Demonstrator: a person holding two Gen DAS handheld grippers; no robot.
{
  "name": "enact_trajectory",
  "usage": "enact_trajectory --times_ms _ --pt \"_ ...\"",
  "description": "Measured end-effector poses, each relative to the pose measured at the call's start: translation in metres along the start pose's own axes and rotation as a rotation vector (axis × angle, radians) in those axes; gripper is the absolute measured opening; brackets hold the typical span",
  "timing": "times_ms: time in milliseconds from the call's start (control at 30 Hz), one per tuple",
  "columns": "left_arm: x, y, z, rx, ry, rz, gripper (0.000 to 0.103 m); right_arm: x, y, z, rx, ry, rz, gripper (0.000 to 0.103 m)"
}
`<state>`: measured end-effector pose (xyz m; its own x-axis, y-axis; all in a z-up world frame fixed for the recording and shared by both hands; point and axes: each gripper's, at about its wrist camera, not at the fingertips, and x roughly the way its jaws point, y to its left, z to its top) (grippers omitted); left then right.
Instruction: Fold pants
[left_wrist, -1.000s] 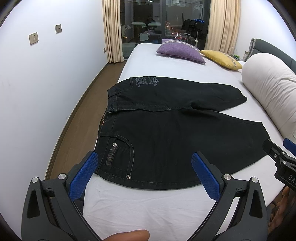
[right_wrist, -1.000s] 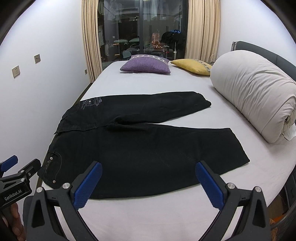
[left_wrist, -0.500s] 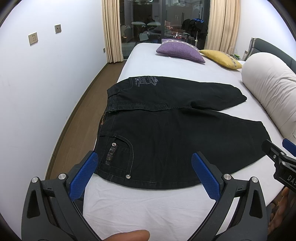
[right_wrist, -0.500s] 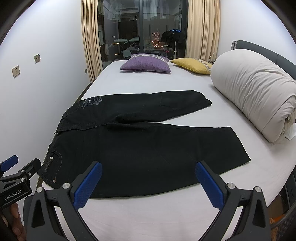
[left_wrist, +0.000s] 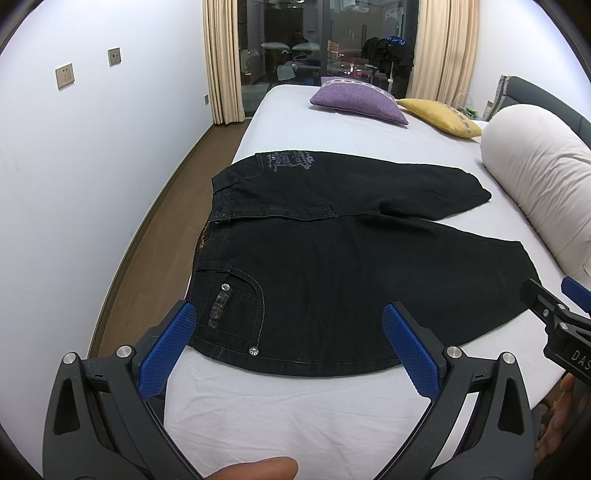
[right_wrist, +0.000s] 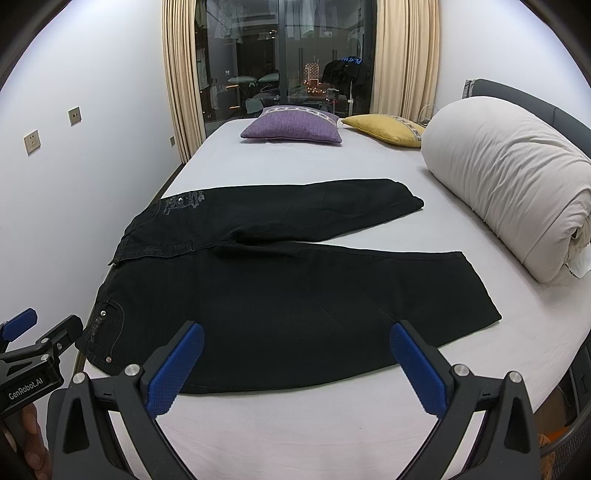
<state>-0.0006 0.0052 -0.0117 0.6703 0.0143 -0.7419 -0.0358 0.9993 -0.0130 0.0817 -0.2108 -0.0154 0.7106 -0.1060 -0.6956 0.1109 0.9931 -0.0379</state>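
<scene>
Black denim pants (left_wrist: 332, 251) lie flat on the white bed (left_wrist: 295, 406), waistband to the left, both legs spread to the right. They also show in the right wrist view (right_wrist: 288, 280). My left gripper (left_wrist: 291, 332) is open and empty, just above the near hem by the front pocket. My right gripper (right_wrist: 295, 350) is open and empty, over the near edge of the near leg. Each gripper shows at the edge of the other's view: the right gripper (left_wrist: 554, 317), the left gripper (right_wrist: 37, 343).
A rolled white duvet (right_wrist: 509, 184) lies along the bed's right side. A purple pillow (right_wrist: 291, 125) and a yellow pillow (right_wrist: 388, 129) sit at the far end. A white wall (left_wrist: 74, 184) and wooden floor (left_wrist: 155, 240) run along the left.
Both grippers have crept slightly forward toward the pants' near edge. The pants have not moved and both grippers stay open.
</scene>
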Motion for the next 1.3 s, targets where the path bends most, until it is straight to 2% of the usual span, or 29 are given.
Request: enact_trajectory --times_ms 633,767,933,1033,1100,1200,1233,1300 --pt "0.005 -0.008 -0.001 0.007 0.014 -0.027 0.103 0.009 0.003 0.000 -0.012 0.023 0.009 0.103" --pt "0.015 -0.005 0.004 -0.007 0.030 -0.092 0.103 0.017 0.003 0.003 -0.021 0.035 0.021 0.103" --pt "0.037 -0.002 0.021 0.012 0.032 -0.234 0.103 0.028 0.000 0.012 -0.057 0.044 0.096 0.103" --pt "0.062 0.007 0.037 0.014 0.099 -0.232 0.103 0.040 -0.002 0.022 -0.090 0.051 0.176 0.102" --pt "0.083 0.022 0.058 -0.014 0.097 -0.238 0.103 0.050 -0.001 0.030 -0.148 0.052 0.216 0.098" --pt "0.122 0.044 0.106 0.027 0.060 -0.195 0.103 0.067 -0.004 0.042 -0.228 0.067 0.281 0.088" --pt "0.135 0.050 0.121 0.042 0.061 -0.202 0.103 0.075 -0.004 0.047 -0.256 0.073 0.310 0.081" --pt "0.171 0.065 0.157 0.070 0.083 -0.221 0.103 0.091 -0.005 0.056 -0.301 0.096 0.354 0.076"
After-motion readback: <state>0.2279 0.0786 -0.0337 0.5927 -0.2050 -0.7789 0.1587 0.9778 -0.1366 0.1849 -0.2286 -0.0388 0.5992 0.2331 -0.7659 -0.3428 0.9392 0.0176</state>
